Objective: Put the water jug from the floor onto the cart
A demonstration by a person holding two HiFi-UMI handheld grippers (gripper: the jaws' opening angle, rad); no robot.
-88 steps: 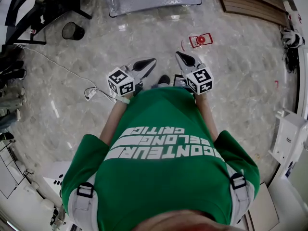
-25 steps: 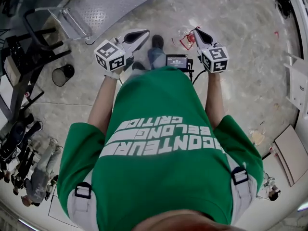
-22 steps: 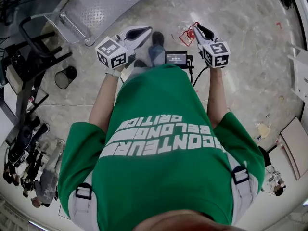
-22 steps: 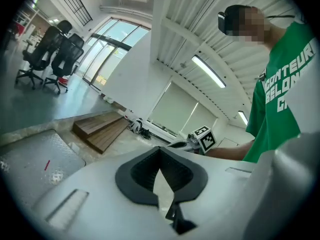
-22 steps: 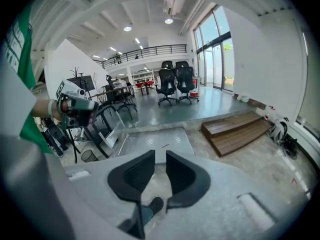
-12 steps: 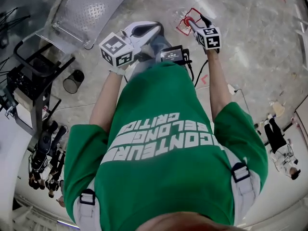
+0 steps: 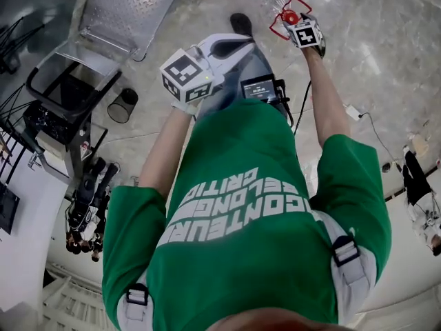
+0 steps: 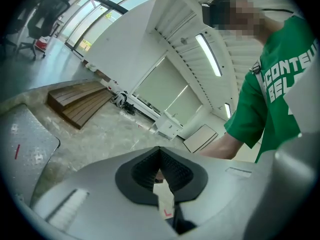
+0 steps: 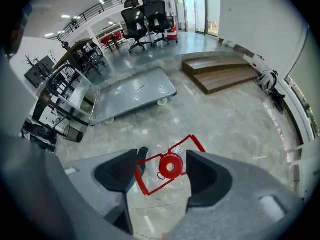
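Floor (image 9: 225,119), right tool (image 9: 165,156) just opening above water jug (image 7: 289,17)

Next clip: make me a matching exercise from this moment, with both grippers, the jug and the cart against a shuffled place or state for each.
1. left gripper
2. right gripper
3. water jug
4. cart

A. on the floor, red cap up
B. jaws together, nothing between
C. silver deck on wheels, off across the floor
D. jaws apart over a red cap

Pairs: 1-B, 2-D, 3-A, 4-C. The right gripper's jaws have just been opening; the red cap shows between them, not gripped.
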